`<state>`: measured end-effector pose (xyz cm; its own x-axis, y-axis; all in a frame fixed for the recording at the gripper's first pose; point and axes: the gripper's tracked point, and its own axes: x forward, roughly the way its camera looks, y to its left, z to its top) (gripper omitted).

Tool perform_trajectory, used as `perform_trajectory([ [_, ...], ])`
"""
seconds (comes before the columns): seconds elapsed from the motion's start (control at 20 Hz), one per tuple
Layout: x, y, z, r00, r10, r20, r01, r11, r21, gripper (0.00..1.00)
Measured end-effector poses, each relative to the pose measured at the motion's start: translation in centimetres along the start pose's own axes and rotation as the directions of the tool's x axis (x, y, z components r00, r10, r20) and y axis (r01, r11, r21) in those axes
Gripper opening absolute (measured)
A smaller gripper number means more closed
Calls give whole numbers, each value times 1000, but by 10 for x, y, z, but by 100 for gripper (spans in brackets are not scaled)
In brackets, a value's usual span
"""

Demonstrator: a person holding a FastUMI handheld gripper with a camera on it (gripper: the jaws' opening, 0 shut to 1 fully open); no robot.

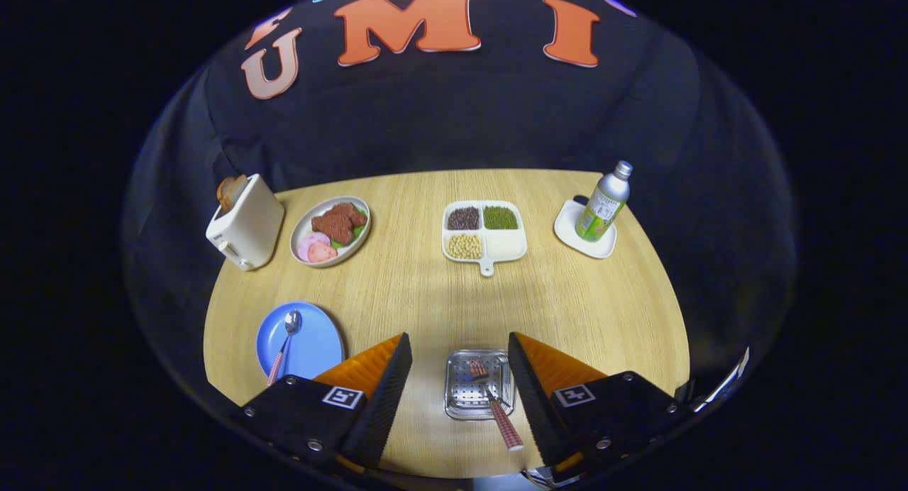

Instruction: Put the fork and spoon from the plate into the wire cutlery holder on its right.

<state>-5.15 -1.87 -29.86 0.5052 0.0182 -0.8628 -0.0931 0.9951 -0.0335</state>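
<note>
the fork with a checked red handle (494, 404) is seen in the square wire cutlery holder (479, 393), between the gripper (460, 360) fingers, which are wide apart and empty. the matching spoon (284, 343) is left on the round blue plate (301, 343); it should be gripped by the handle, squarely.

Your gripper-mounted fisheye looks steeply down and forward along the gripper (460, 377) from above the round light-wood table's (425, 292) near edge, facing the black cloth wall.
</note>
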Motion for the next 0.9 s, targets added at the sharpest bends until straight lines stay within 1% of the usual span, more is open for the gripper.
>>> perform_trajectory([
  [0.1,-6,9,14,995,-11,101,11,1000,4,89],
  [0.2,-13,21,31,978,-8,206,7,1000,6,90],
  [0.3,-16,38,38,963,4,268,-6,1000,7,90],
  [0.4,-20,56,49,939,10,343,-16,1000,16,91],
  [0.5,-24,67,60,914,-1,406,2,1000,-2,90],
  [0.55,-26,74,65,901,-8,434,14,1000,-9,90],
  [0.7,-34,102,75,870,9,492,4,1000,-26,90],
  [0.9,-35,141,78,856,49,514,-20,998,-62,90],
])
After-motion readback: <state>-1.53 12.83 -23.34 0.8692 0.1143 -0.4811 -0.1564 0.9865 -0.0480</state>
